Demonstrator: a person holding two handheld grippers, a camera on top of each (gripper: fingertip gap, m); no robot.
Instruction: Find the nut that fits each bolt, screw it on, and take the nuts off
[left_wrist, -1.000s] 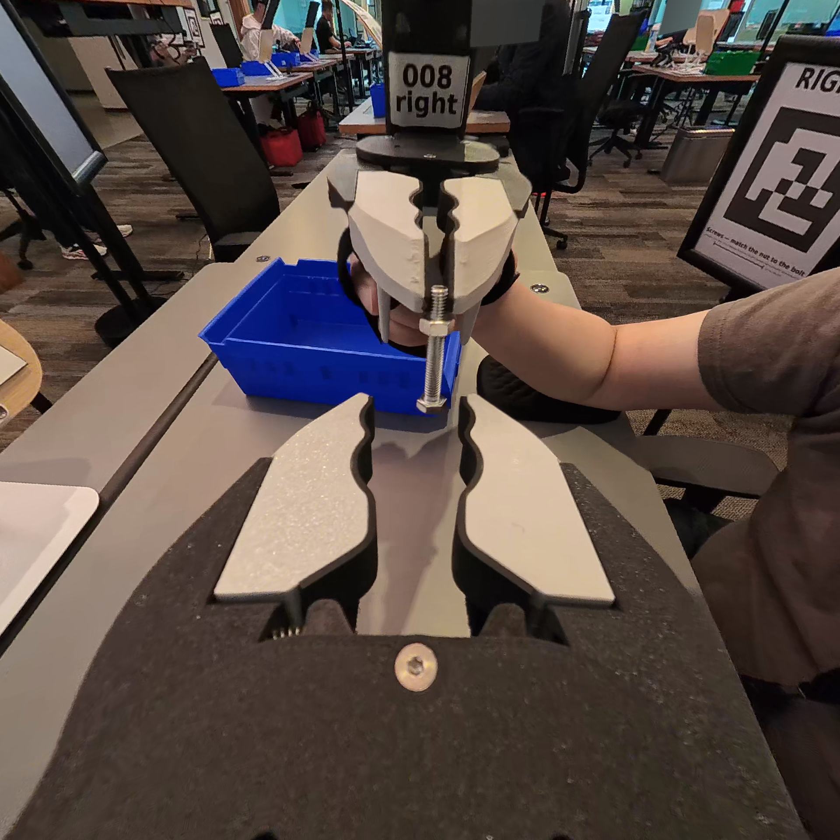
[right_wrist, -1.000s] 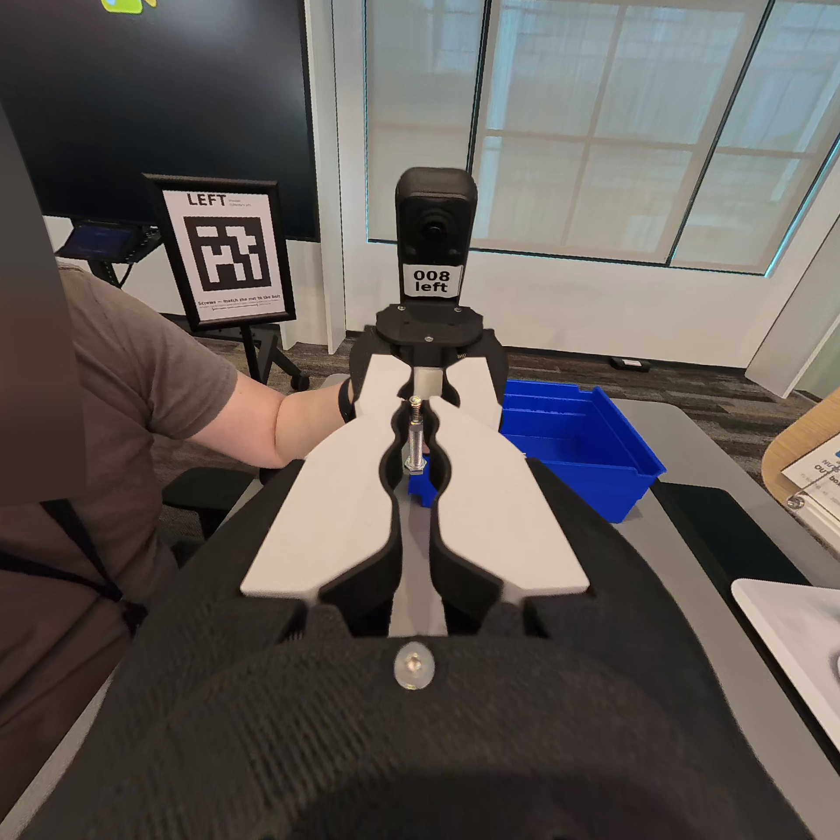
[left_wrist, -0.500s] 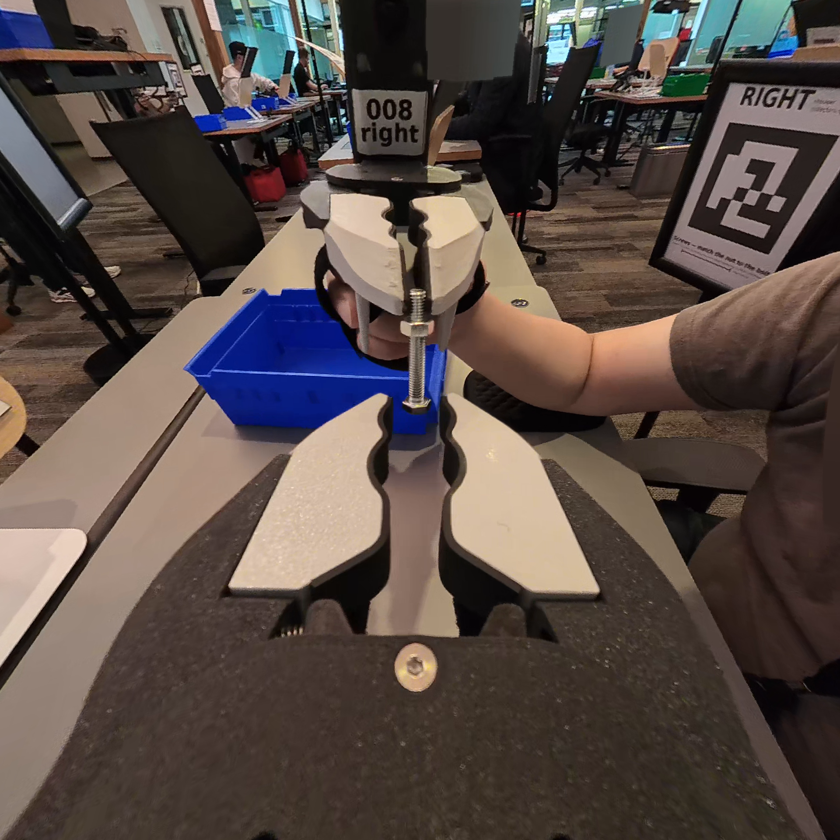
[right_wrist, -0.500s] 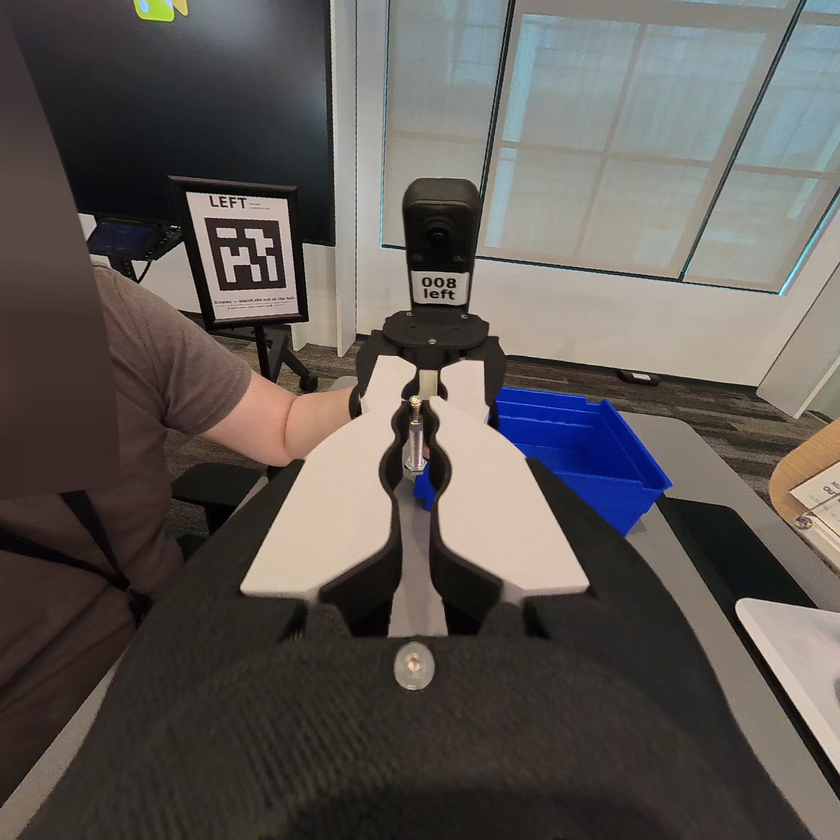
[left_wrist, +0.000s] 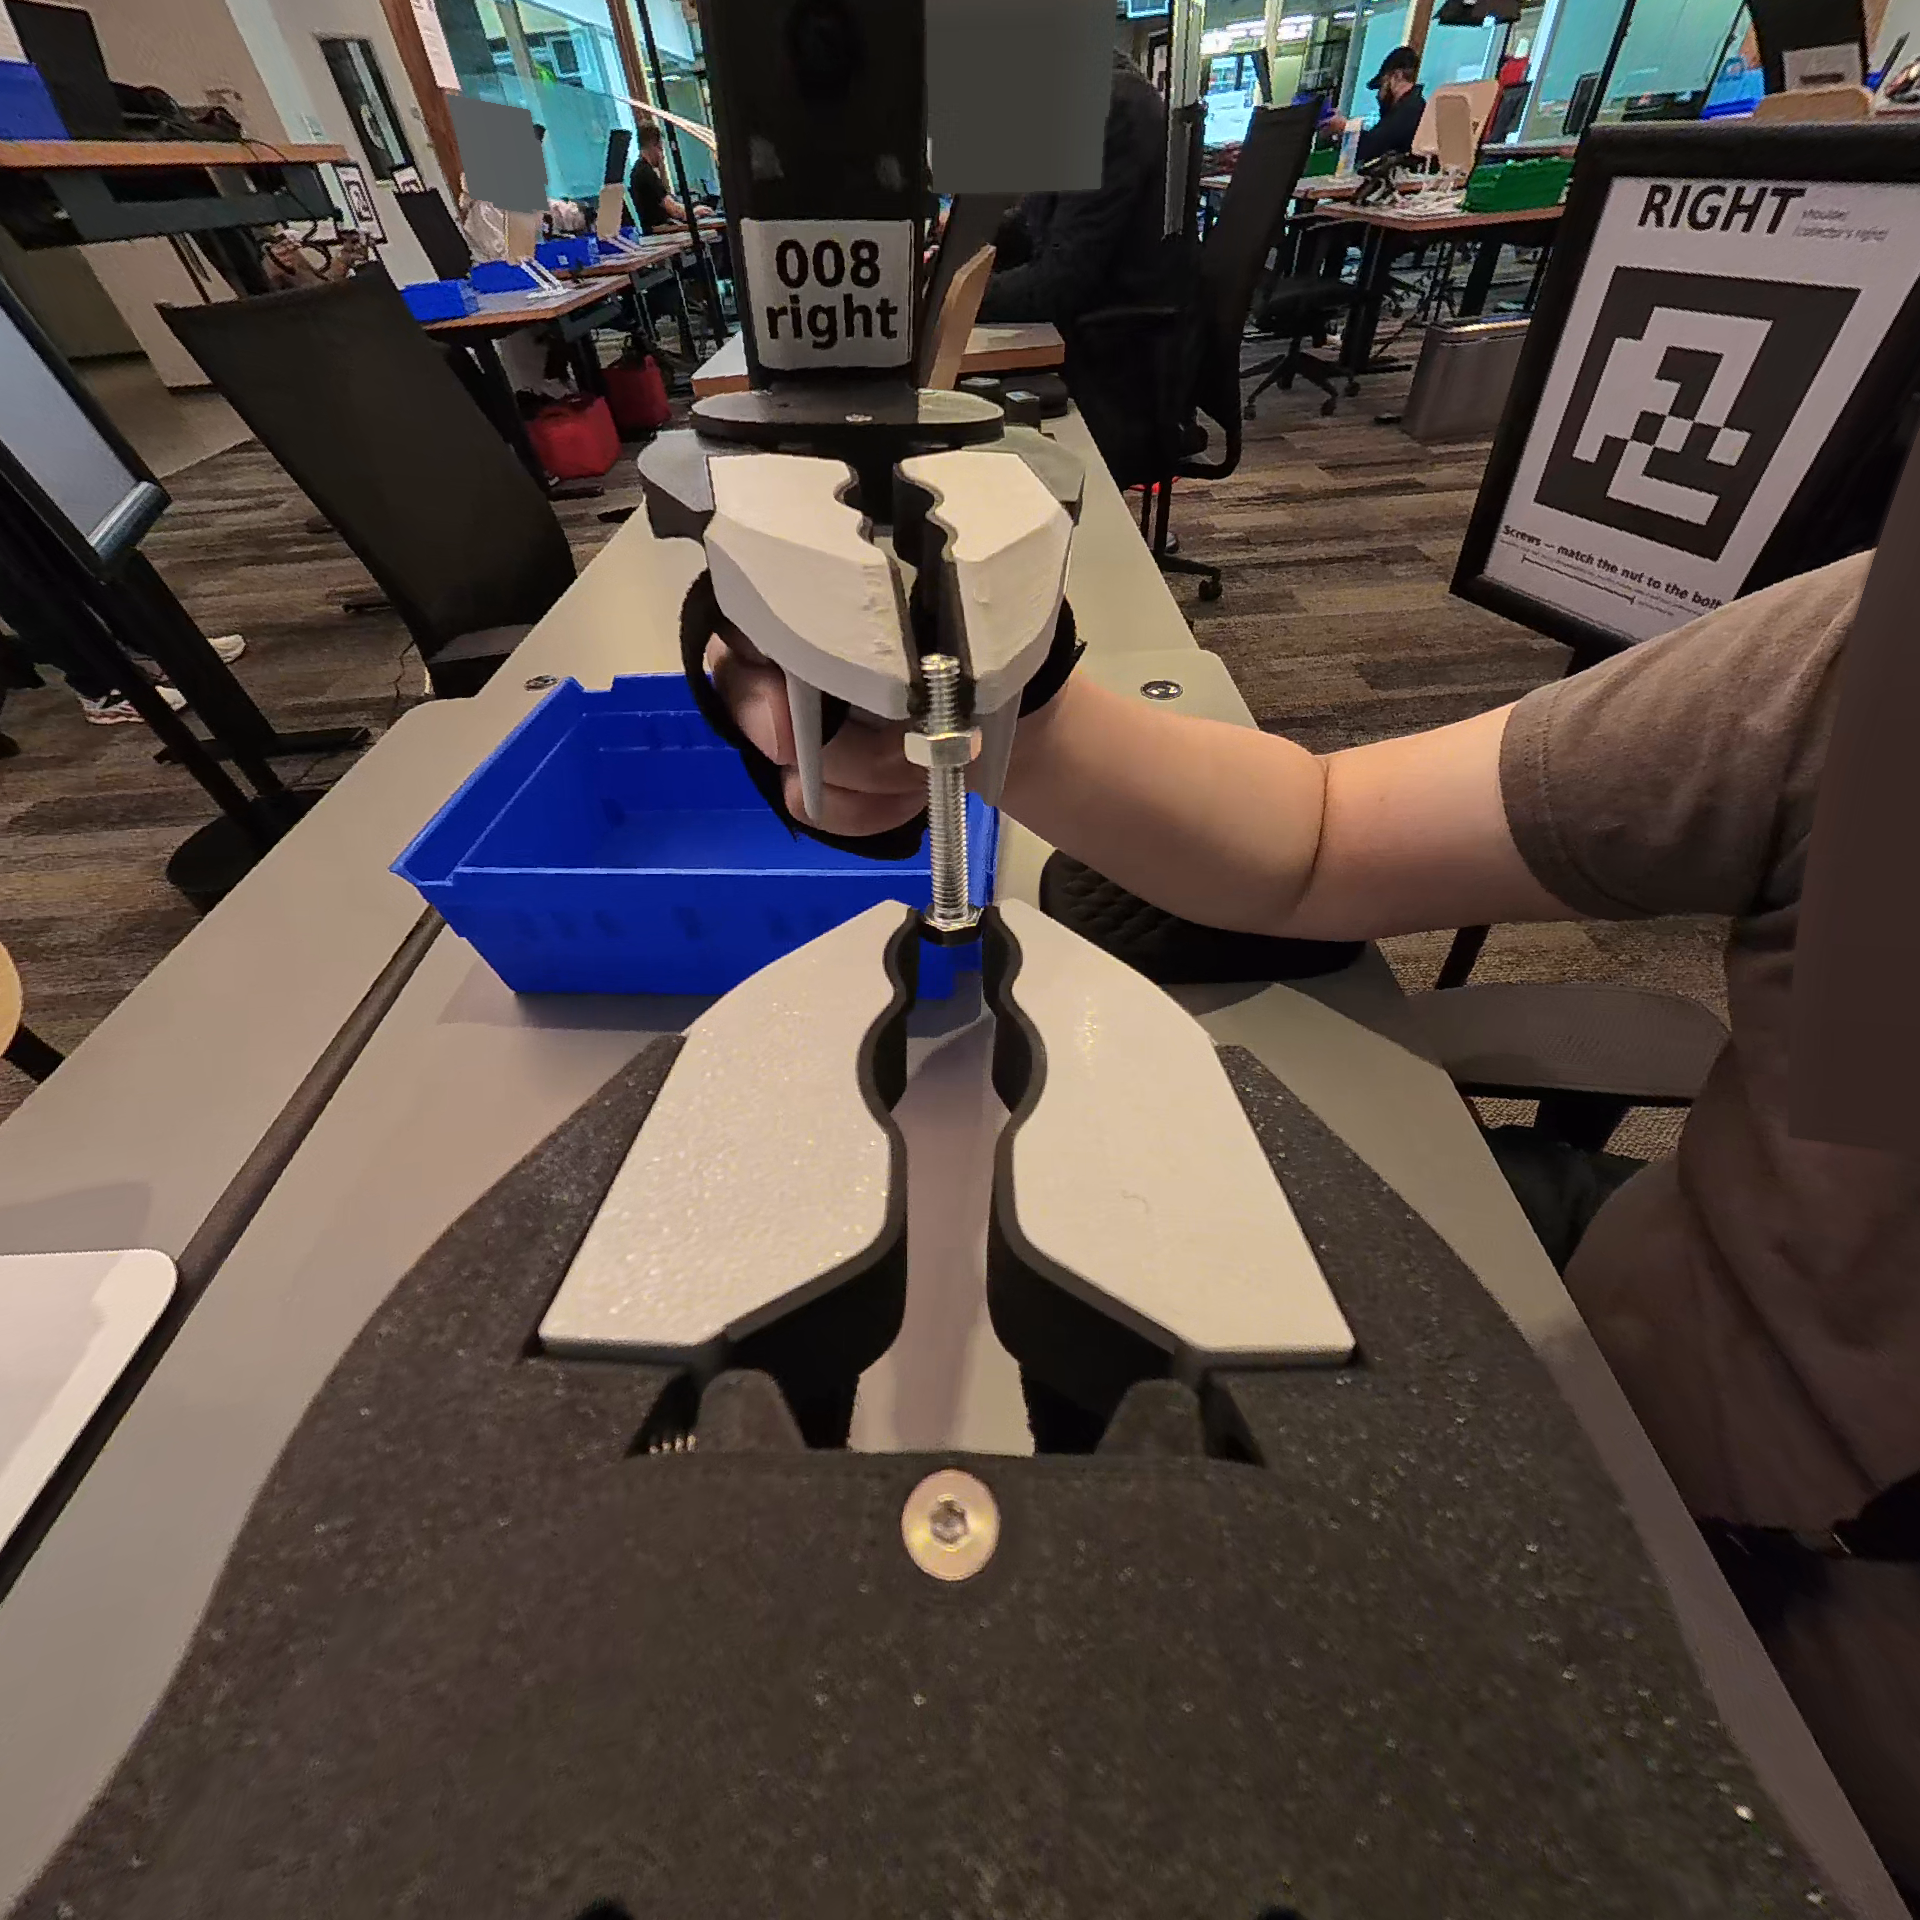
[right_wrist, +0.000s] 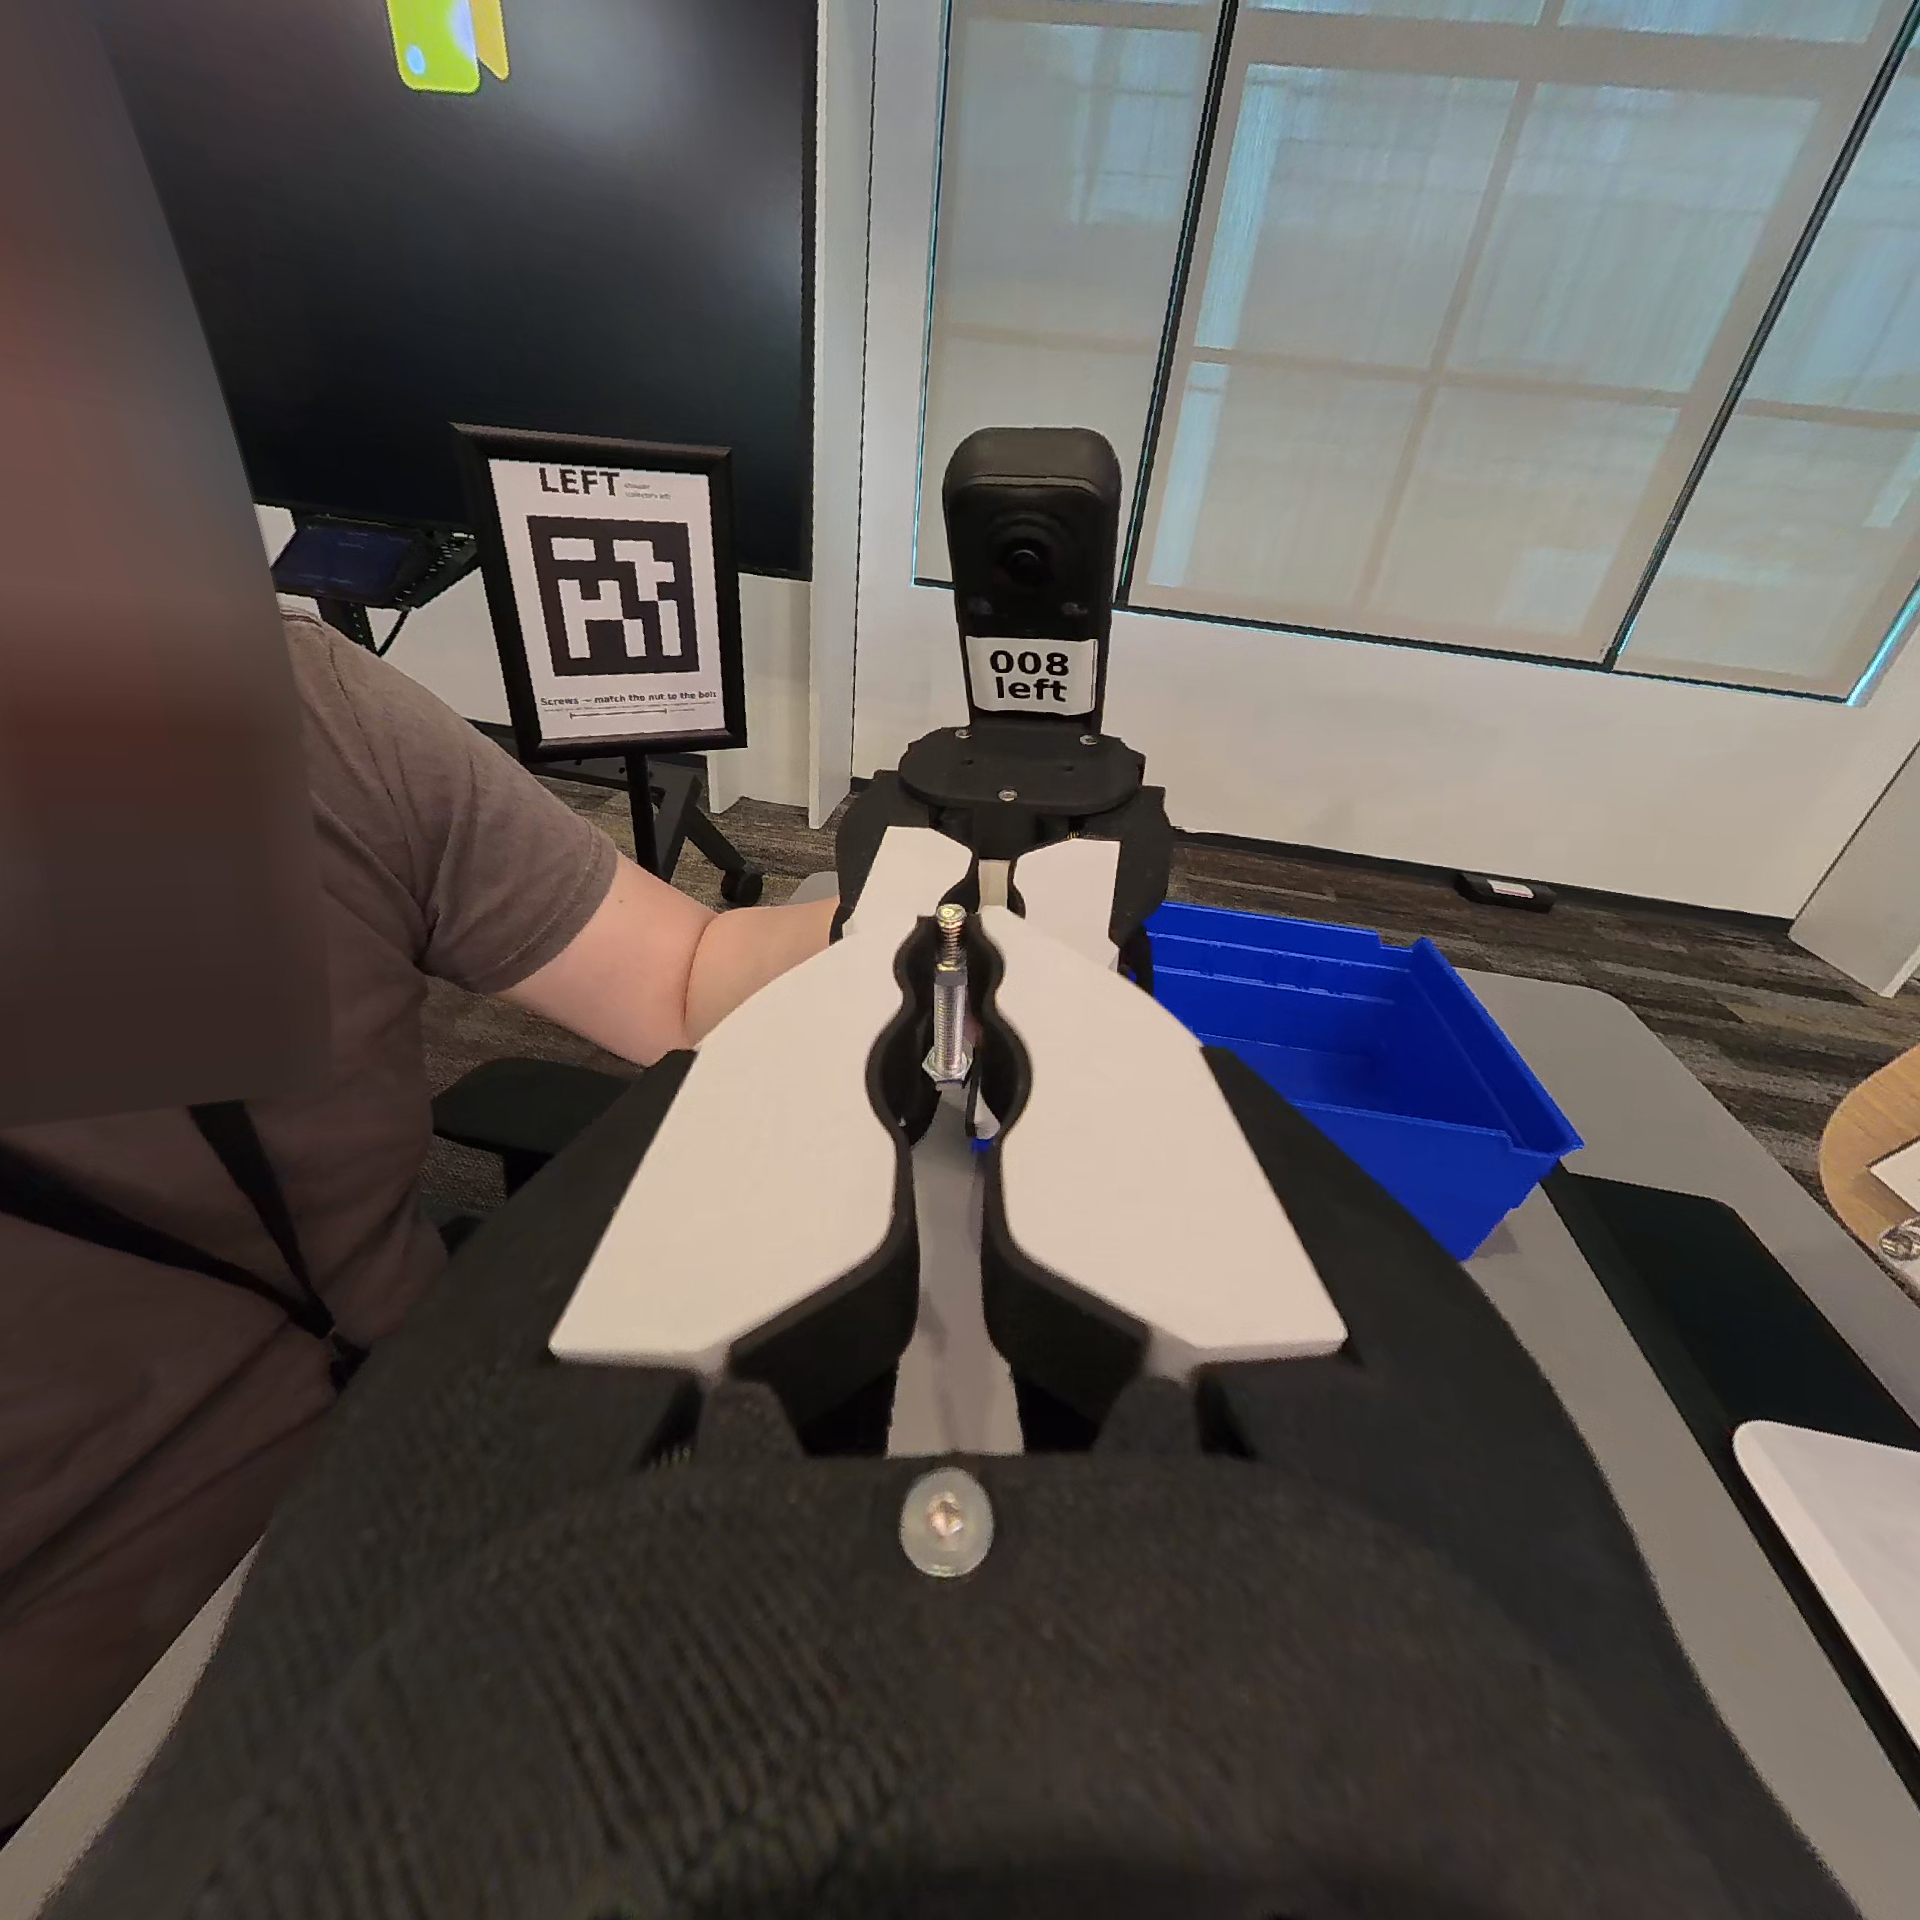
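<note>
A long silver bolt (left_wrist: 945, 831) hangs upright over the grey table (left_wrist: 312, 1039). A hex nut (left_wrist: 942, 746) sits high on its thread. My right gripper (left_wrist: 940, 681) faces the left wrist camera and is shut on the bolt's threaded top end, just above the nut. My left gripper (left_wrist: 948, 923) is below it, with its tips closed around the bolt's hex head. In the right wrist view the bolt (right_wrist: 943, 1013) shows through the gap behind my right gripper's tips (right_wrist: 951, 923). The left gripper's tips are hidden there under the right fingers.
A blue bin (left_wrist: 644, 831) stands on the table just behind the bolt, and also shows in the right wrist view (right_wrist: 1351, 1039). A white tray (left_wrist: 62, 1340) lies at the table's left edge. The person's forearm (left_wrist: 1247, 810) reaches in from the right. Framed marker signs stand beyond both table sides. The left gripper's tips are roughly 4 centimeters from the right gripper's.
My left gripper's fingers have narrowed from wide open and closed in on the bolt's head. The right gripper has kept its hold on the bolt's top.
</note>
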